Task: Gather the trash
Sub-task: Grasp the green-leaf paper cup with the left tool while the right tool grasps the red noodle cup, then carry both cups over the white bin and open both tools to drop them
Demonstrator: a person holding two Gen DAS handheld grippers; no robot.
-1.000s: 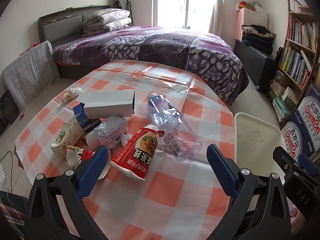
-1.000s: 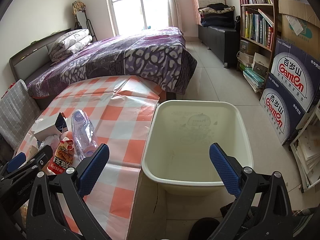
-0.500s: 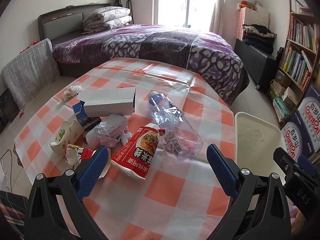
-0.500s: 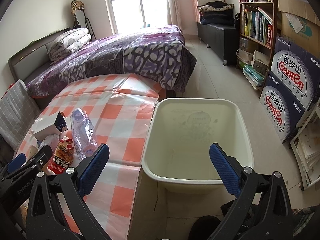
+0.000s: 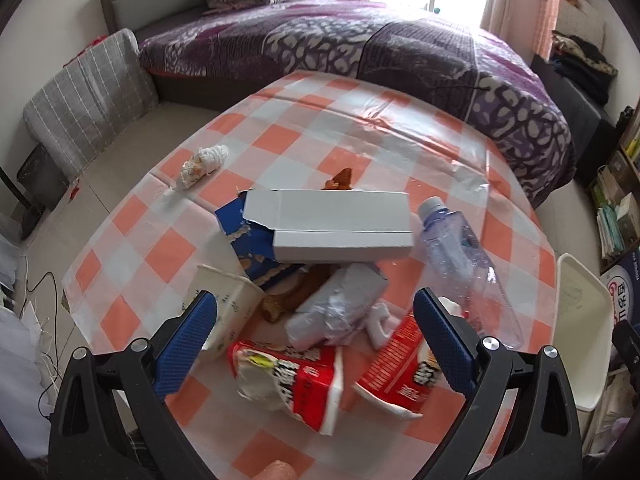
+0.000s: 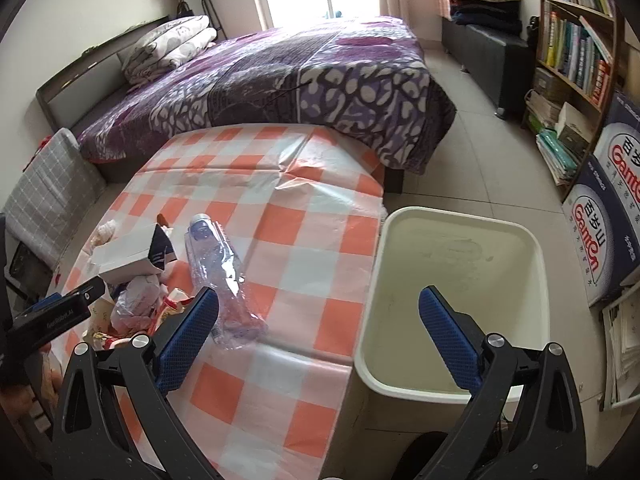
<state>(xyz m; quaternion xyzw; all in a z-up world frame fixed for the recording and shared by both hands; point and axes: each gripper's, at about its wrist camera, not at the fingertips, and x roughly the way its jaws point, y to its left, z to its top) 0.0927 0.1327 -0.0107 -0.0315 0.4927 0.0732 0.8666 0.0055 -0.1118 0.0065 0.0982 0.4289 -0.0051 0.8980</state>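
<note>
Trash lies in a heap on the orange-checked table: a grey carton over a torn blue box, a crumpled clear bottle, a crushed grey wrapper, two red snack bags, a paper cup and a tissue wad. My left gripper hangs open just above the wrapper and red bags. My right gripper is open and empty, hovering over the table edge beside the cream bin. The bottle lies left of its fingers.
The cream bin stands on the floor against the table's right edge and looks empty. A purple-quilted bed sits beyond the table. Bookshelves and printed cartons line the right wall. A grey cushion leans at the left.
My left gripper has moved forward and left over the trash heap, which now fills its view. The right gripper has drifted slightly left toward the table. Both stayed open.
</note>
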